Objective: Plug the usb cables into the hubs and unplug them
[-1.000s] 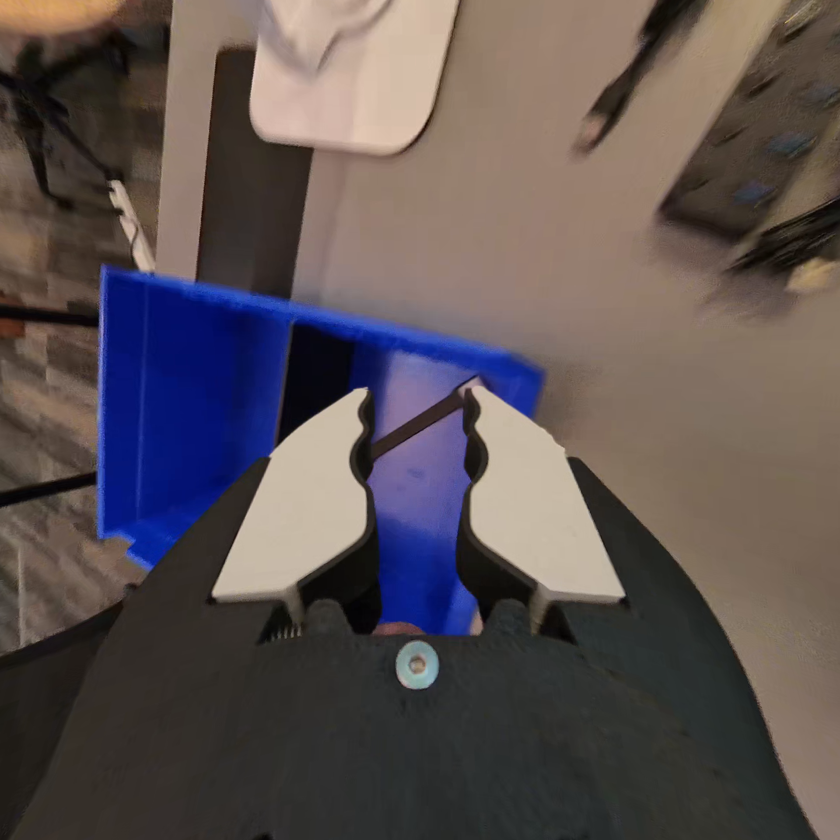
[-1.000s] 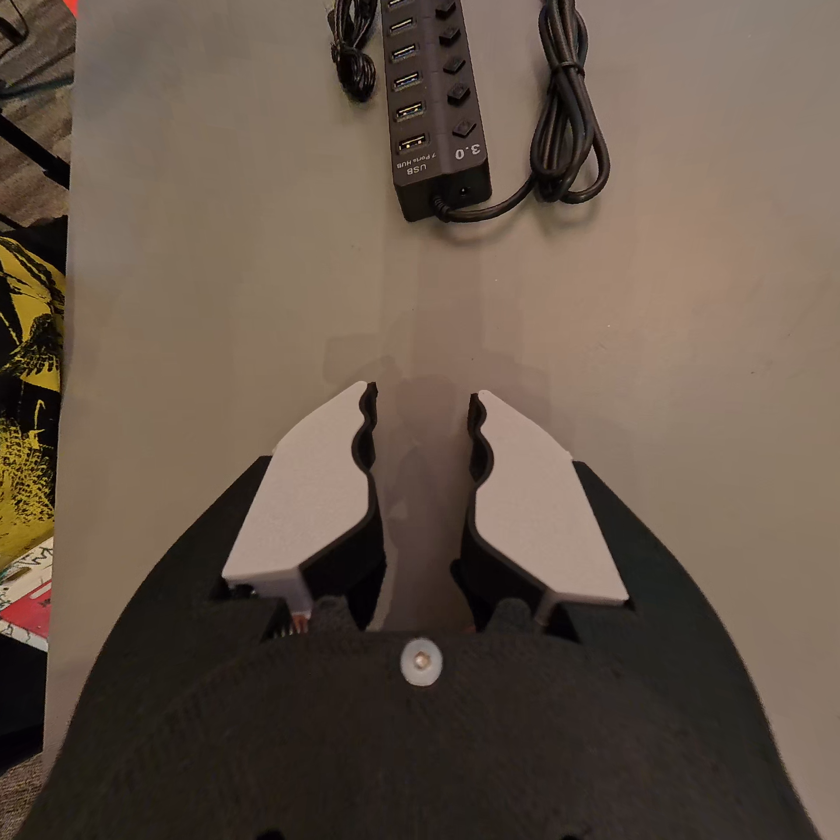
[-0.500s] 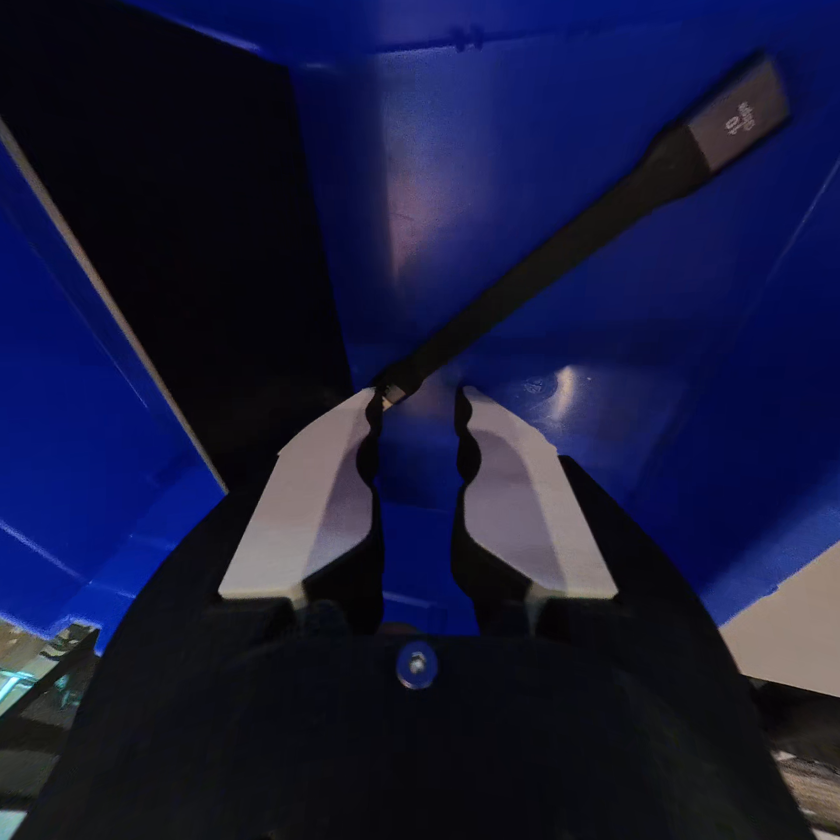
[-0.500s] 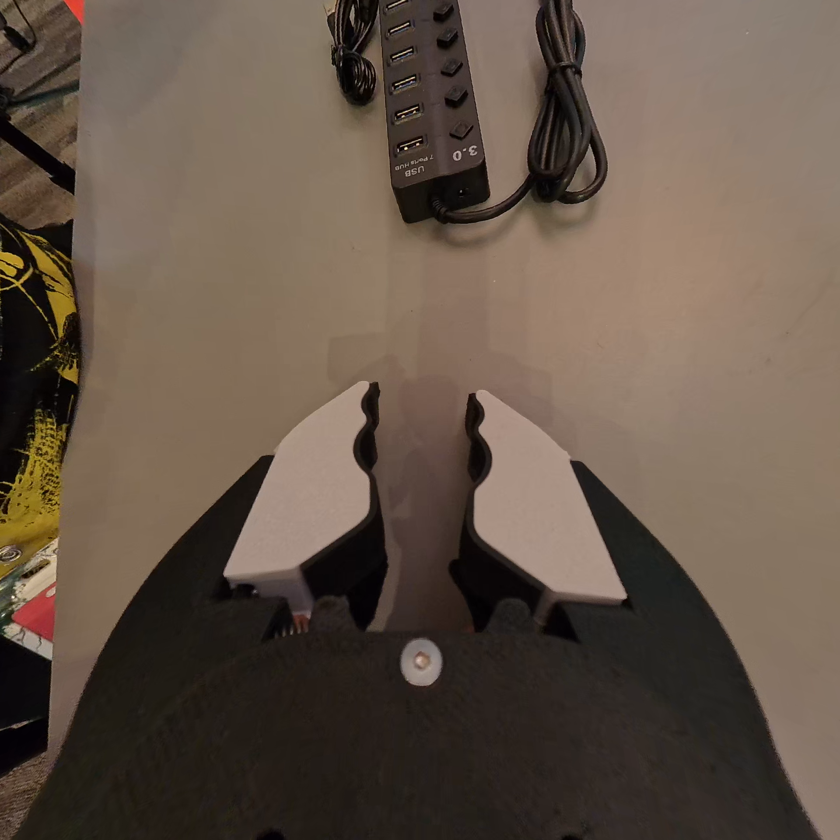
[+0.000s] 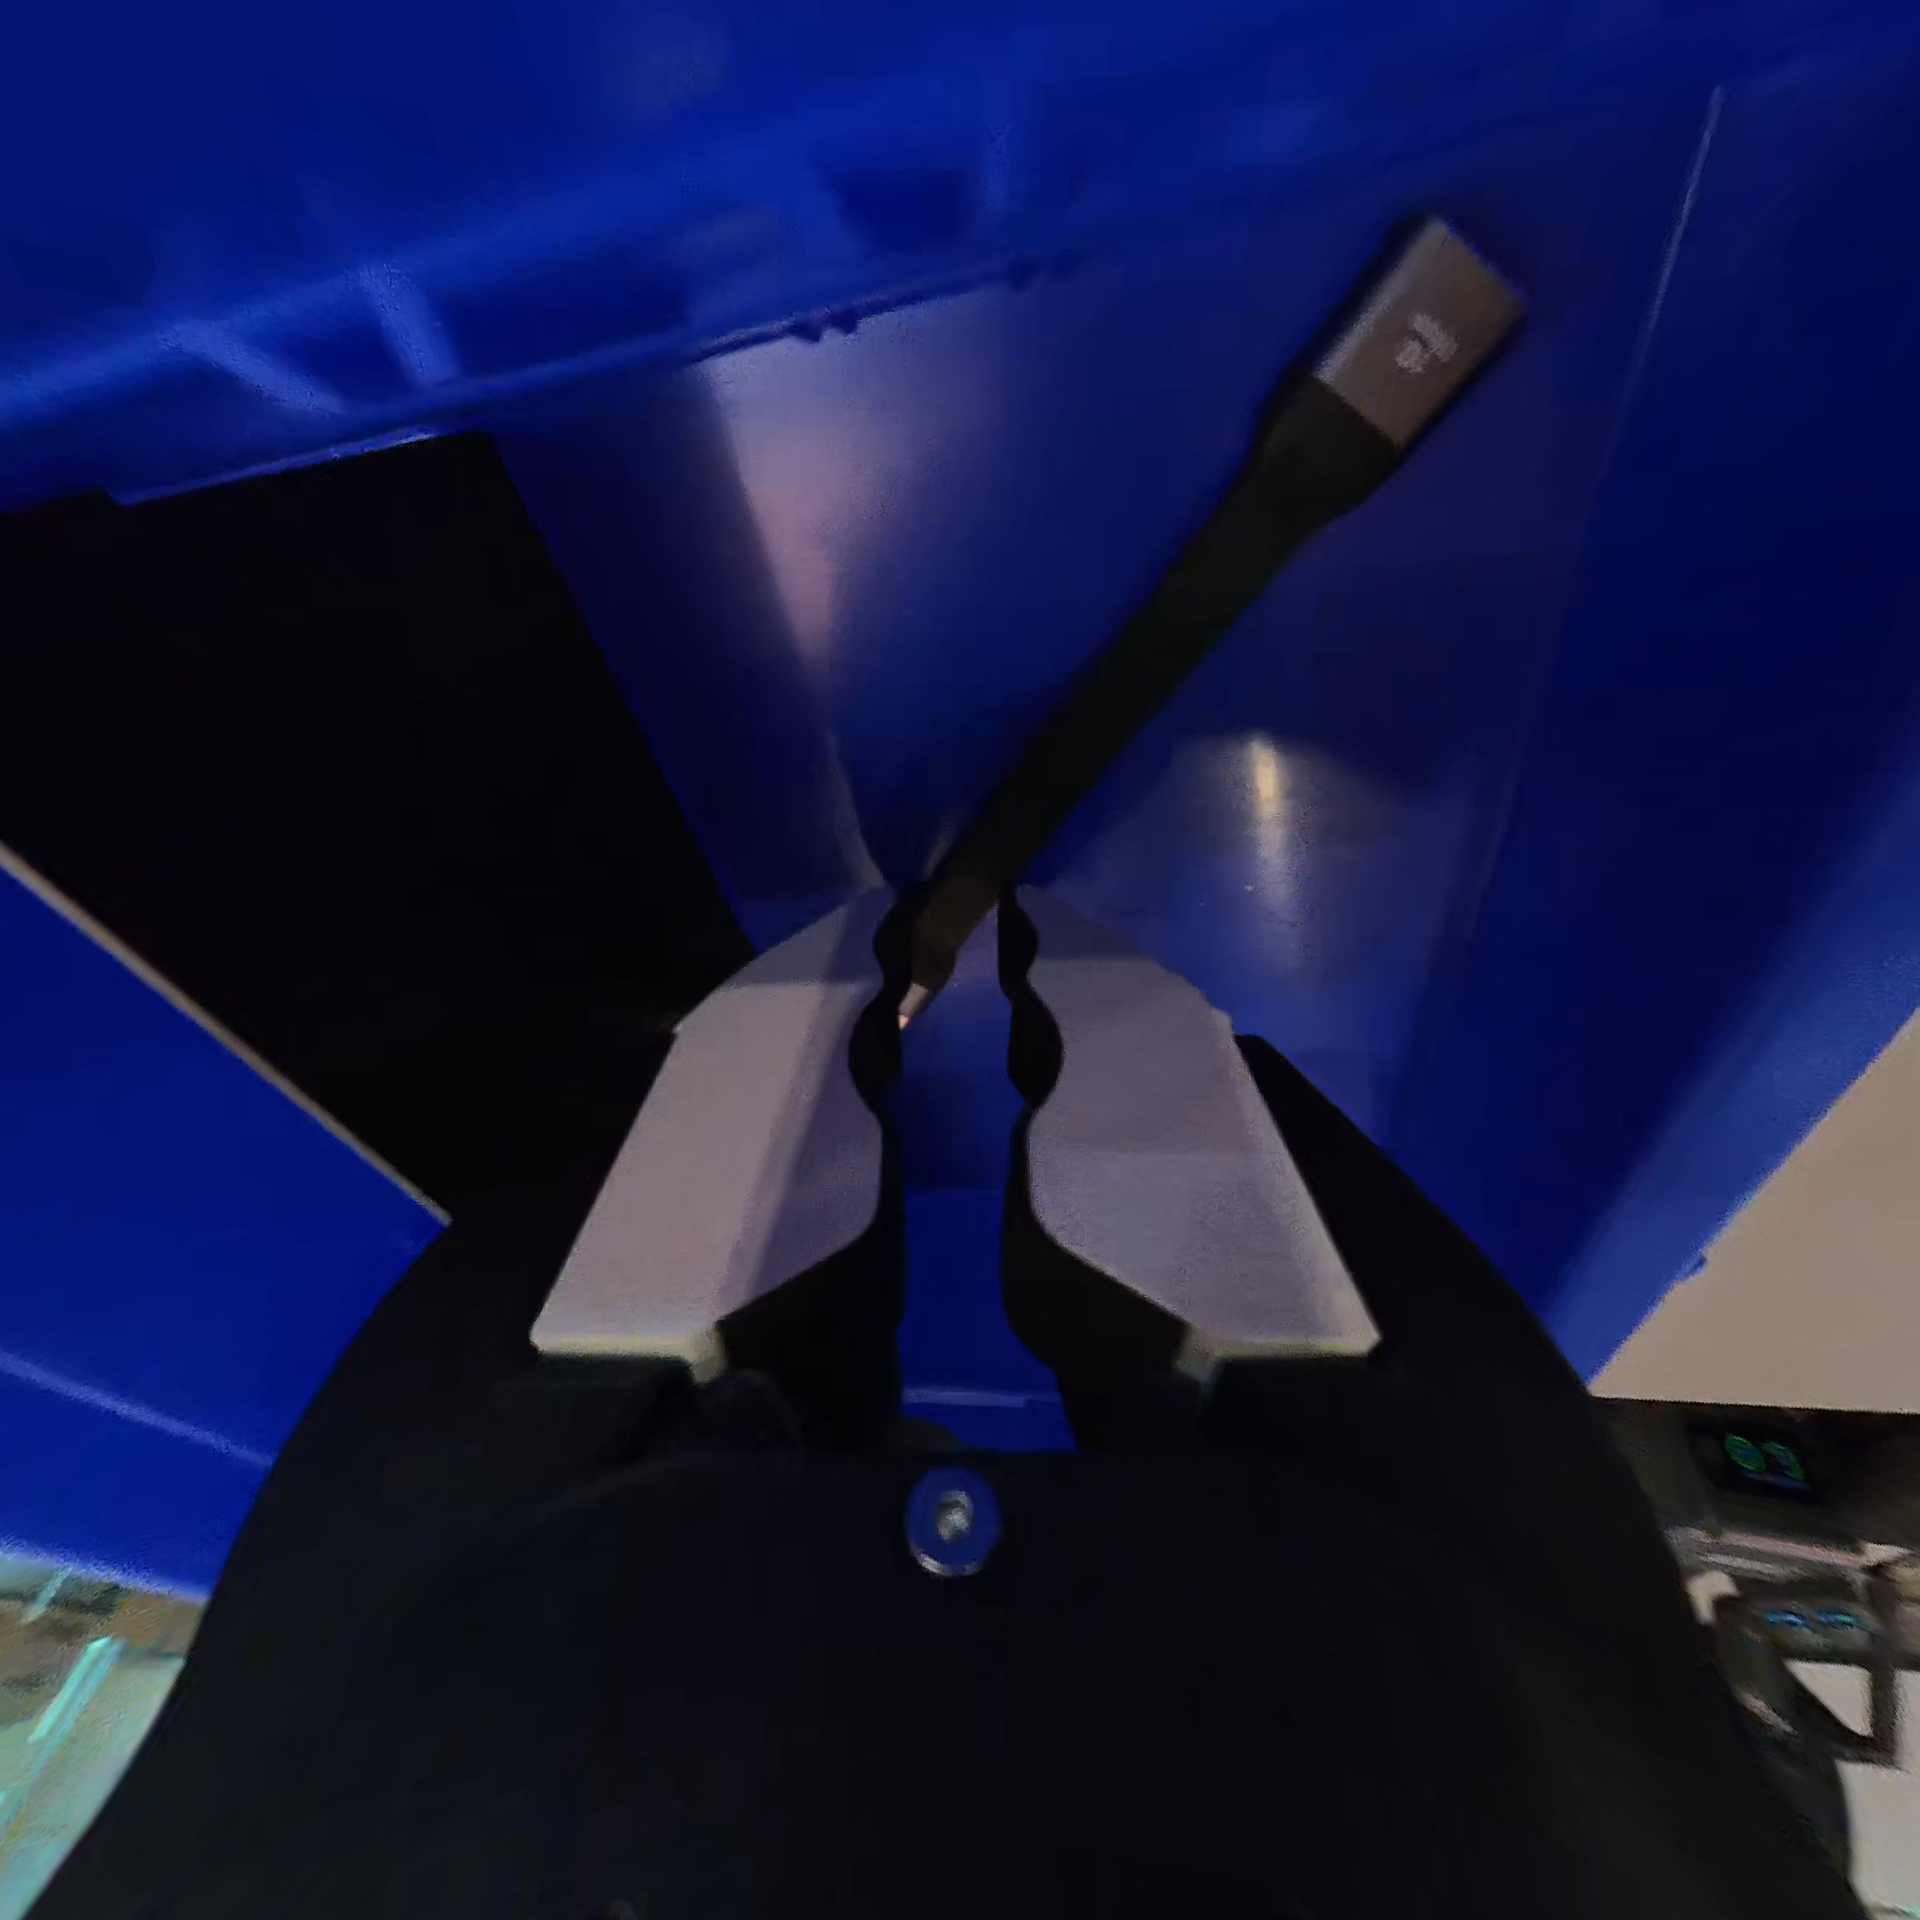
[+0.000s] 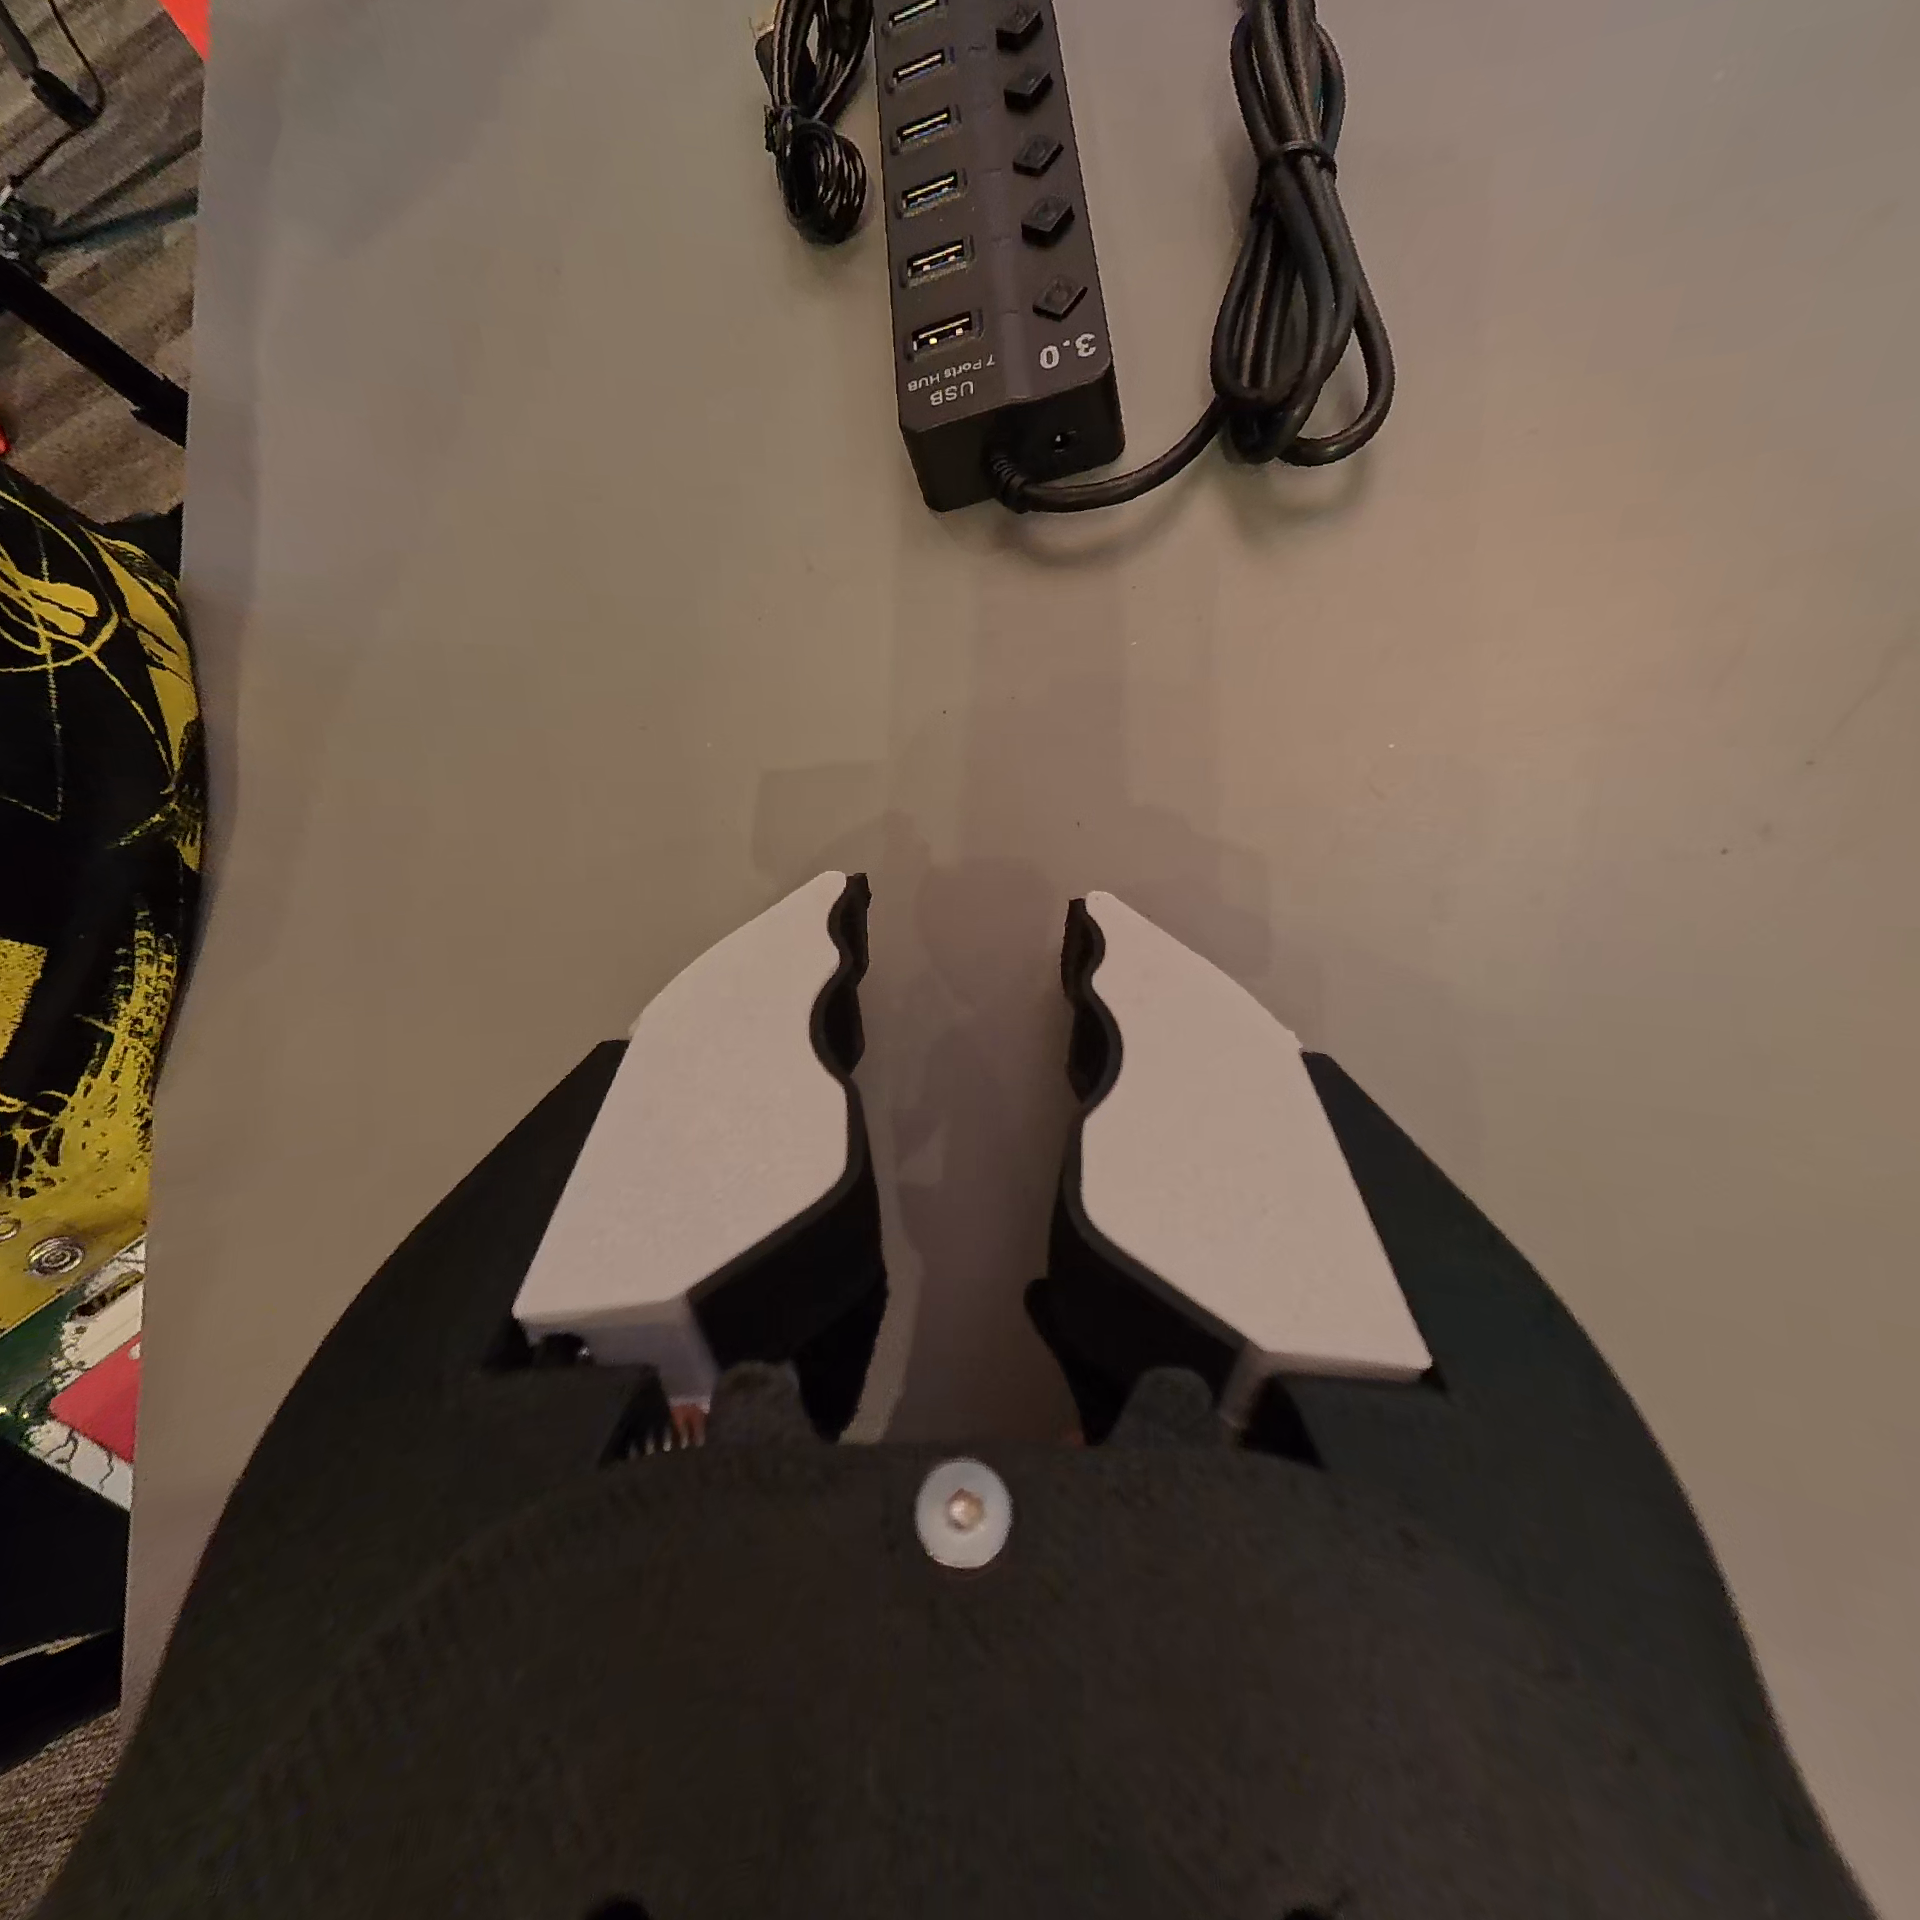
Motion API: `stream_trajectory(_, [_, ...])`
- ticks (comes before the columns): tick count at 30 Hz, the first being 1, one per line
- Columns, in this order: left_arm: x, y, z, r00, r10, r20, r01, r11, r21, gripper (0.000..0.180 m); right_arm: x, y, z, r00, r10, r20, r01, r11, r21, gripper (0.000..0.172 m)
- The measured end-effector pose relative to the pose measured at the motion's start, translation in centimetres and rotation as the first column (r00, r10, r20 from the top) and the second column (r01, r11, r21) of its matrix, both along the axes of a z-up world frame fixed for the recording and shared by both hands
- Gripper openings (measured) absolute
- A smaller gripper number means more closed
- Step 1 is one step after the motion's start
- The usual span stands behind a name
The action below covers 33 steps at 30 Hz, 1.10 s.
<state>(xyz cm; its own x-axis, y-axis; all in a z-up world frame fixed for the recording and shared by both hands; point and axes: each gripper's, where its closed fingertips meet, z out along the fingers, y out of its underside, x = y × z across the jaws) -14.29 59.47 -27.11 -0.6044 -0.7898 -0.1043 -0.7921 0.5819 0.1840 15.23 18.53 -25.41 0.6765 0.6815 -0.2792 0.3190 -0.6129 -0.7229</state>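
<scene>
Barely begun — my left tongs [image 5: 951, 935] narrow around a short black cable [image 5: 1122, 707] in the blue bin [image 5: 1558, 831], grip uncertain — my right tongs [image 6: 966, 904] gape empty, the hub [image 6: 997, 260] unplugged.

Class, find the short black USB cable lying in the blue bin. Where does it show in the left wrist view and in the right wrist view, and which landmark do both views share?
Left wrist view: the short black USB cable runs diagonally from between the left claw tips to its grey plug at upper right, inside the blue bin.
Right wrist view: not in it.
Shared landmark: the pale table top.
</scene>
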Motion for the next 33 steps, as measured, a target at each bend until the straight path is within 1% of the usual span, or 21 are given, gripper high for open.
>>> stream_trajectory(2, [0.0,0.1,0.0,0.999,0.030,-0.018,-0.030,0.999,-0.014,0.014,0.0,0.0,0.0,1.000,0.000,0.001,0.000,1.000,0.001,0.035])
stream_trajectory(6, [0.0,0.2,0.1,0.997,0.070,-0.014,-0.070,0.998,0.003,0.013,0.0,0.0,0.0,1.000,0.003,0.002,-0.003,1.000,0.001,0.036])
stream_trajectory(8, [0.0,0.2,0.4,0.994,0.108,0.020,-0.108,0.994,0.014,0.010,-0.1,0.0,0.0,1.000,0.004,0.003,-0.005,1.000,0.002,0.036])
stream_trajectory(9, [-0.1,0.0,0.5,0.990,0.133,0.038,-0.133,0.991,0.008,0.000,-0.1,0.0,0.0,1.000,0.006,0.004,-0.006,1.000,0.003,0.036])
stream_trajectory(11, [-0.4,-0.1,0.2,0.978,0.194,0.076,-0.196,0.980,0.016,0.000,-0.1,-0.1,0.0,1.000,0.009,0.007,-0.009,1.000,0.005,0.036])
stream_trajectory(12, [-0.4,-0.1,0.2,0.974,0.204,0.099,-0.208,0.978,0.030,0.000,-0.1,-0.1,0.0,1.000,0.011,0.005,-0.011,1.000,0.004,0.036])
stream_trajectory(13, [-0.6,-0.4,0.2,0.972,0.216,0.095,-0.219,0.975,0.031,0.000,-0.1,-0.1,0.0,1.000,0.013,0.003,-0.013,1.000,0.003,0.036])
stream_trajectory(15, [-0.9,0.3,1.0,0.978,0.183,0.104,-0.194,0.975,0.112,0.000,-0.2,-0.1,0.0,1.000,0.016,0.002,-0.016,1.000,0.002,0.036])
stream_trajectory(17, [-0.6,0.0,1.9,0.971,0.190,0.147,-0.201,0.977,0.069,0.000,-0.2,-0.1,0.0,1.000,0.015,0.006,-0.015,1.000,0.004,0.036])
stream_trajectory(18, [-0.8,0.1,2.0,0.969,0.208,0.132,-0.217,0.975,0.057,0.002,-0.2,-0.1,0.0,1.000,0.015,0.008,-0.015,1.000,0.006,0.036])
stream_trajectory(19, [-1.3,0.5,1.7,0.972,0.210,0.103,-0.218,0.973,0.077,0.018,-0.2,-0.1,0.0,1.000,0.015,0.010,-0.015,1.000,0.007,0.036])
stream_trajectory(20, [-1.7,0.9,1.3,0.979,0.189,0.076,-0.196,0.975,0.101,0.025,-0.2,-0.1,0.0,1.000,0.015,0.011,-0.015,1.000,0.007,0.036])
stream_trajectory(22, [-2.0,1.4,0.3,0.994,0.102,0.030,-0.106,0.983,0.151,0.033,-0.1,-0.1,-0.1,1.000,0.014,0.012,-0.014,1.000,0.008,0.036])
stream_trajectory(23, [-1.8,1.5,0.2,0.996,0.080,0.031,-0.083,0.985,0.150,0.027,-0.1,-0.1,-0.1,1.000,0.014,0.013,-0.014,1.000,0.009,0.036])
stream_trajectory(25, [-1.7,2.3,0.3,0.998,0.055,0.027,-0.059,0.983,0.173,0.032,-0.1,-0.1,-0.1,1.000,0.013,0.014,-0.013,1.000,0.009,0.036])
stream_trajectory(26, [-1.7,2.4,0.2,0.999,0.051,0.019,-0.053,0.984,0.170,0.030,-0.1,-0.1,-0.1,1.000,0.013,0.013,-0.013,1.000,0.009,0.036])
stream_trajectory(28, [-1.9,2.4,0.0,0.999,0.054,0.010,-0.055,0.986,0.157,0.017,-0.1,-0.1,0.0,1.000,0.013,0.010,-0.013,1.000,0.007,0.036])
stream_trajectory(32, [-1.8,2.4,0.0,0.999,0.039,0.011,-0.040,0.986,0.164,0.015,-0.1,-0.1,0.0,1.000,0.016,0.005,-0.016,1.000,0.004,0.036])
stream_trajectory(33, [-1.8,2.4,0.0,0.999,0.039,0.012,-0.040,0.985,0.166,0.012,-0.1,-0.1,0.0,1.000,0.017,0.003,-0.017,1.000,0.003,0.036])
